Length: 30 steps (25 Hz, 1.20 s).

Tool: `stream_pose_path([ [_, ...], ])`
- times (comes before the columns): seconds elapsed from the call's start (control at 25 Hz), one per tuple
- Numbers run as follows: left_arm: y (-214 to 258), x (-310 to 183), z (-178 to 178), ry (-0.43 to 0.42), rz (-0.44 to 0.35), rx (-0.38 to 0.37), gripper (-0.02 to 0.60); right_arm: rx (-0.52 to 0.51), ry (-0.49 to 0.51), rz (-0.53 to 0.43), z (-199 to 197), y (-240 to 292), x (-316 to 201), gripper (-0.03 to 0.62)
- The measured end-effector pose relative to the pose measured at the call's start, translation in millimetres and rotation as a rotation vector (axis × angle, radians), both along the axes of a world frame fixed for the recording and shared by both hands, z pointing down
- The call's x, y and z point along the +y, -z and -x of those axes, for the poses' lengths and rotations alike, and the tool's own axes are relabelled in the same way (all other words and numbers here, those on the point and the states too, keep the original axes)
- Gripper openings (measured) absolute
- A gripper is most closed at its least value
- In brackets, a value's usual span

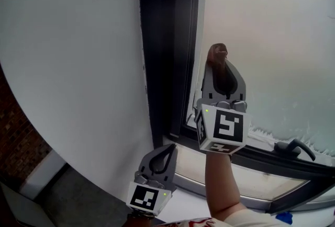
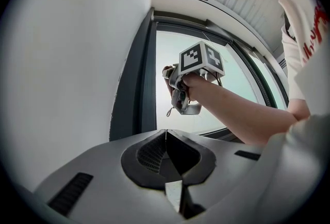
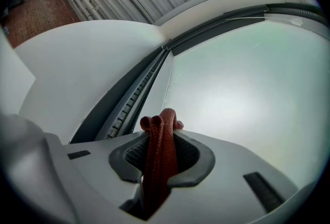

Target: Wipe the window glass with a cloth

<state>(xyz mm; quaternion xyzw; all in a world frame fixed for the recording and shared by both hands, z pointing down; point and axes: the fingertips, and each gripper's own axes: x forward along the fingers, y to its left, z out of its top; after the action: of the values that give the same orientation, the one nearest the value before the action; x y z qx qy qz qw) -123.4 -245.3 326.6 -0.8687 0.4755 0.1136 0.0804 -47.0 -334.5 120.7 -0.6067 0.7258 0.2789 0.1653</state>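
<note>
Window glass (image 1: 272, 27) beside dark frame (image 1: 165, 37) (cloth (image 1: 216, 53) perhaps touching), handle (image 1: 296, 146) below.

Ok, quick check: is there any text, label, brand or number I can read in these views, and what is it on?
None can be read as text.
The cubes on the left gripper and right gripper: black-and-white square marker patterns, no letters or digits.
Red print on the person's shirt: cut off at the picture's edge, unreadable.
The cloth and window frame: no label shows.
</note>
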Motion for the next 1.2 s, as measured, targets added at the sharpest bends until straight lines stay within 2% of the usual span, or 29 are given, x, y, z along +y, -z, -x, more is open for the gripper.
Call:
stream_pose_path([
  [0.2, 0.1, 2.2, -6.9, 0.006, -0.004, 0.019, 0.021, -0.039, 0.134, 0.024, 8.4, 6.3, 0.3, 0.087],
  [0.44, -2.1, -3.1, -15.8, 0.033, 0.002, -0.005, 0.021, -0.093, 0.25, 0.031, 11.8, 24.9, -2.3, 0.087],
  [0.68, 1.4, -5.2, -30.4, 0.052, 0.011, 0.012, 0.021, -0.071, 0.351, 0.029, 15.3, 36.2, 7.5, 0.087],
  [0.84, 3.7, -5.5, -41.3, 0.042, 0.006, 0.013, 0.021, -0.095, 0.354, 0.047, 2.5, 42.1, 6.9, 0.087],
  [1.0, 6.2, -1.8, -51.7, 0.027, -0.002, 0.012, 0.021, -0.074, 0.289, 0.033, -22.6, 43.8, 13.4, 0.087],
  [1.2, 8.3, -1.1, -65.2, -0.007, -0.006, 0.008, 0.021, -0.097, 0.248, 0.01, -58.6, 51.8, 28.2, 0.087],
])
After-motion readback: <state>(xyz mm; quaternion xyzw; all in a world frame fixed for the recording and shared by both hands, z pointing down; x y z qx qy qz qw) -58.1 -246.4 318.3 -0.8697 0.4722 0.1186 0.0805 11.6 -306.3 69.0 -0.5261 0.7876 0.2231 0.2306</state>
